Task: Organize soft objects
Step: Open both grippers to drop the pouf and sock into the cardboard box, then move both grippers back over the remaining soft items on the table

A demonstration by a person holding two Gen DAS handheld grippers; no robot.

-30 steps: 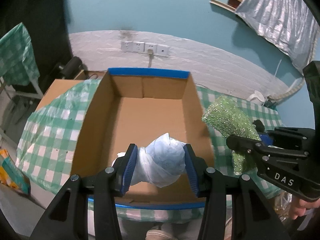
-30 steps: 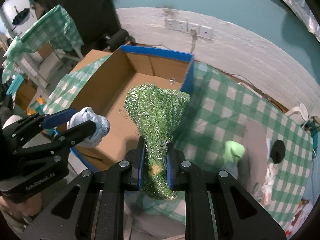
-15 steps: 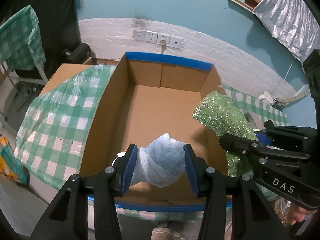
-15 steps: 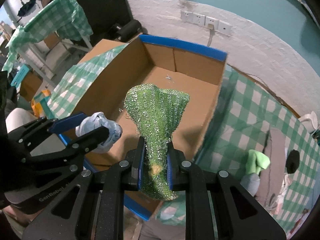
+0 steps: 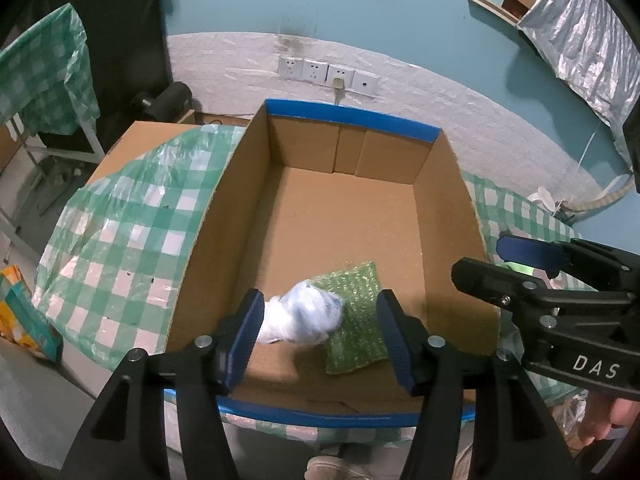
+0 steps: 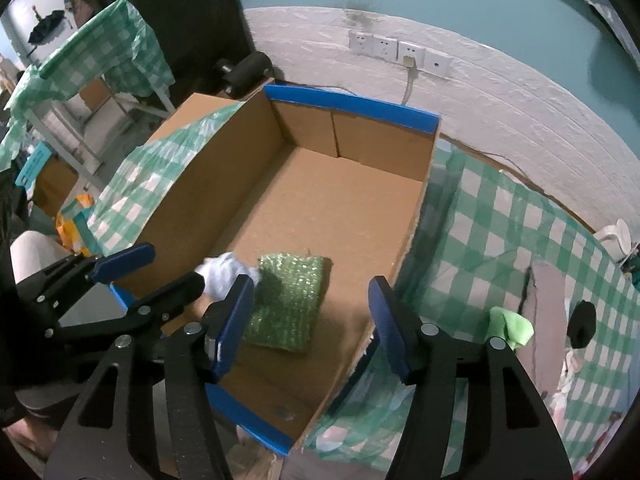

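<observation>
Down on the checked tablecloth [image 6: 500, 216] sits the open cardboard box [image 5: 348, 216], and two soft things already lie on its floor near the front wall — a flat green sparkly pad [image 5: 356, 320] and, touching its left edge, a crumpled pale-blue plastic bag [image 5: 300, 316]. Left gripper [image 5: 320, 332] and right gripper [image 6: 312, 316] hang above them, jaws opening, pads touching nothing. Out on the cloth a light-green cloth [image 6: 512, 326] and a small black piece [image 6: 582, 324] look left to collect — roughly halfway, I'd judge.
</observation>
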